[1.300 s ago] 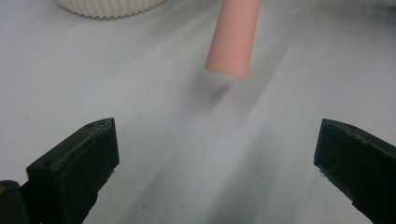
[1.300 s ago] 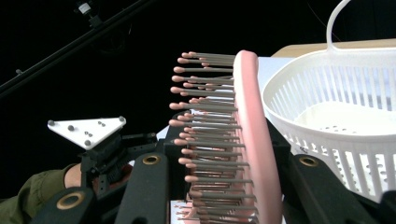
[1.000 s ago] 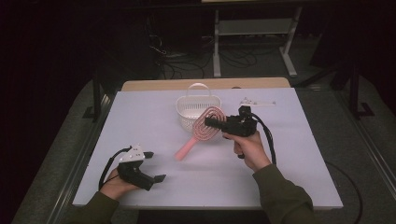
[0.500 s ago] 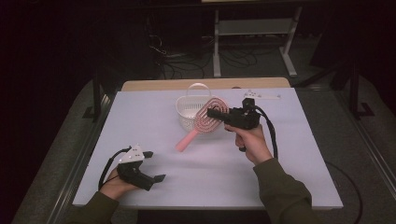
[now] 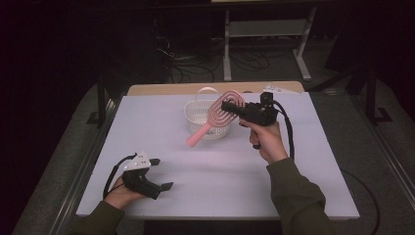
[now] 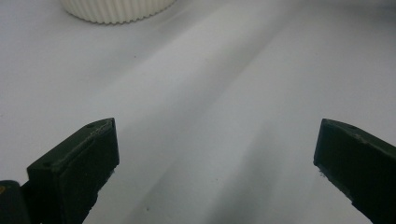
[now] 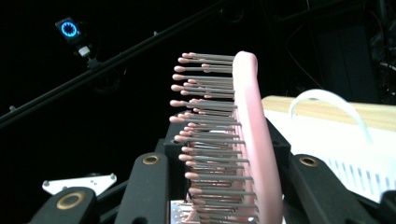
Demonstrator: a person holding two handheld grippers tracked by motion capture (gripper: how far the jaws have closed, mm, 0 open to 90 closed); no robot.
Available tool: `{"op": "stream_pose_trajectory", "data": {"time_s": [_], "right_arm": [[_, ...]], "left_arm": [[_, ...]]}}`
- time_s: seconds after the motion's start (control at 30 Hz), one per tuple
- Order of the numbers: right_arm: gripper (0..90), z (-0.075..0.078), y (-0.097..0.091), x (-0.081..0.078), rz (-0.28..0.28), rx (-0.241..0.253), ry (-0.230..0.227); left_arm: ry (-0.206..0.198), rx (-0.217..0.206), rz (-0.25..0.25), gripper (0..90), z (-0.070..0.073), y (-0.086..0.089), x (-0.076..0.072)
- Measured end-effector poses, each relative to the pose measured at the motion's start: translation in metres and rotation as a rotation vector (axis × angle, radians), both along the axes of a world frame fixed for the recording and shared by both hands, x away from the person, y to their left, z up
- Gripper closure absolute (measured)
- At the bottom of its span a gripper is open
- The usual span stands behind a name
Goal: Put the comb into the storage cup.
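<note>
A pink hairbrush hangs tilted in the air, head up and handle sloping down to the left in front of a white ribbed basket. My right gripper is shut on the brush's head, above the basket's right side. In the right gripper view the brush stands edge-on between the jaws of my right gripper, bristles pointing left, with the basket and its handle at the right. My left gripper rests open on the white table at the front left. The left gripper holds nothing; the basket is far ahead.
A small white object lies at the table's far right edge, beside a wooden strip. Beyond the table, metal stand legs and cables sit on a dark floor. Bare table stretches between my two hands.
My right gripper has lifted the hairbrush and carried it away from me toward the basket, so the handle hangs higher. The left gripper has stayed put.
</note>
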State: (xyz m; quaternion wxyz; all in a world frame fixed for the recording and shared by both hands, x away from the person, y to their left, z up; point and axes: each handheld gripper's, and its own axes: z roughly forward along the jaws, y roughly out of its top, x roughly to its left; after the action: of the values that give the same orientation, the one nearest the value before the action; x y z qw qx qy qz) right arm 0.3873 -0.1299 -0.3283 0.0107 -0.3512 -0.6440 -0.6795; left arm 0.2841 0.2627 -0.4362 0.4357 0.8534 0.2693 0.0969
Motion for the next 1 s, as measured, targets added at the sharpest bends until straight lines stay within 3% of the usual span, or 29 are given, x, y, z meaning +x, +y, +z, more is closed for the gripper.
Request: {"op": "stream_pose_trajectory", "data": {"time_s": [0.57,1.0], "right_arm": [[63.1,0.028,-0.01,0.02,-0.065,0.019,-0.036],[63.1,0.025,-0.021,0.036,-0.161,0.023,-0.024]], "left_arm": [[-0.007,0.007,-0.005,0.2,0.0,0.0,0.0],[-0.006,0.007,-0.006,0.2,-0.001,-0.001,-0.001]]}}
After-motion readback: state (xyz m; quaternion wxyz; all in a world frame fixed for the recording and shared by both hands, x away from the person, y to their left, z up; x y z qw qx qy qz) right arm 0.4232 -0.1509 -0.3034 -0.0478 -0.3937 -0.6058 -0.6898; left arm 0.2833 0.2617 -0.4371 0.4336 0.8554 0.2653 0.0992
